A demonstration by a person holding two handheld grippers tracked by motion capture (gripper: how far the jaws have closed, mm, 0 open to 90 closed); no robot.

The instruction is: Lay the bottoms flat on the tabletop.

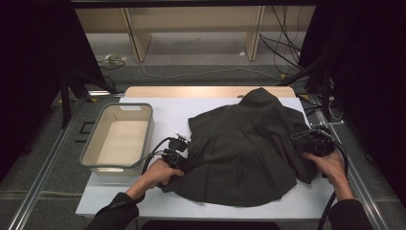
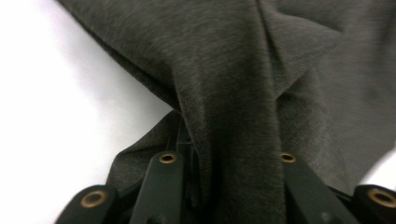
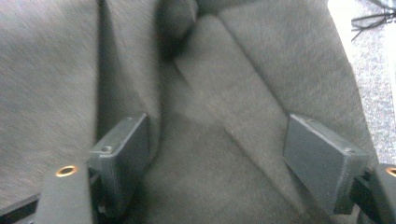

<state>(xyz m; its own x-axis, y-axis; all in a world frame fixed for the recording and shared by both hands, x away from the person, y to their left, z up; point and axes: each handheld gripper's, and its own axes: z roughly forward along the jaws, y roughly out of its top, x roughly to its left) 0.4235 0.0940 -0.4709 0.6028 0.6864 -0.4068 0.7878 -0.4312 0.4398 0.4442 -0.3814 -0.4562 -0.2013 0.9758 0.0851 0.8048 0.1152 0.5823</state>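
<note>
A dark grey pleated garment lies spread over the middle and right of the white table. My left gripper is at the garment's left edge, held low by a hand. In the left gripper view the cloth is bunched into a ridge that runs between the jaws and hides their tips, so the left gripper is shut on it. My right gripper is at the garment's right edge. In the right gripper view its pads stand wide apart over the cloth, and the right gripper is open.
A beige plastic bin stands on the table's left side with nothing in it. Metal rails run along both sides of the table. Cables lie on the floor beyond the far edge, near wooden shelving.
</note>
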